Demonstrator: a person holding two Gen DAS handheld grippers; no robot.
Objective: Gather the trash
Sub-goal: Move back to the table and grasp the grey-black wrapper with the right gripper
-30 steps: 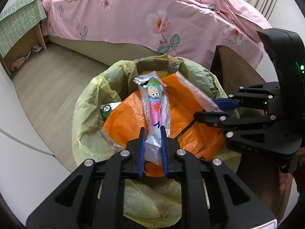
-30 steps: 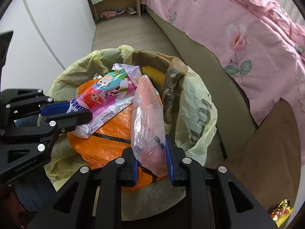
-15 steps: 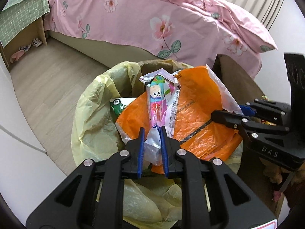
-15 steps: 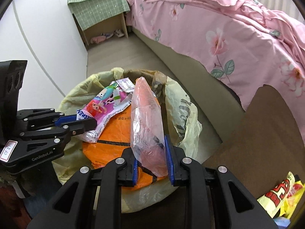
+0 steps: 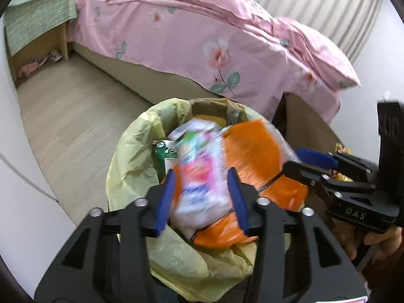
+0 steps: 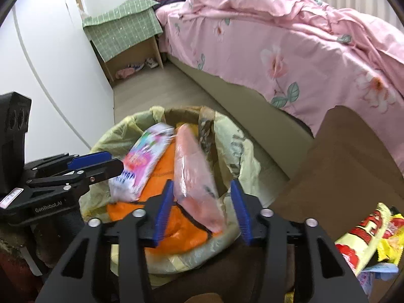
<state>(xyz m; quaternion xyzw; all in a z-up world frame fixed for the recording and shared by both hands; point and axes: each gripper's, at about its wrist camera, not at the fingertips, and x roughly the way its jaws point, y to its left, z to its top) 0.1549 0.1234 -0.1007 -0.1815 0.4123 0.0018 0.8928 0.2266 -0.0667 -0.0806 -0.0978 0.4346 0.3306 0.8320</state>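
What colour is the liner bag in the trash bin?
Pale yellow liner bag, clearest in the left wrist view.

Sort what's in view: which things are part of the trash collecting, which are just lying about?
Job:
- left gripper, jaws opening, colourful wrapper between them
- right gripper, jaws opening, clear pink bag between them
- bin with yellow liner, orange bag inside
- snack wrappers on the brown table

Lying about:
- pink bedding
- green-covered nightstand
- shoes under it
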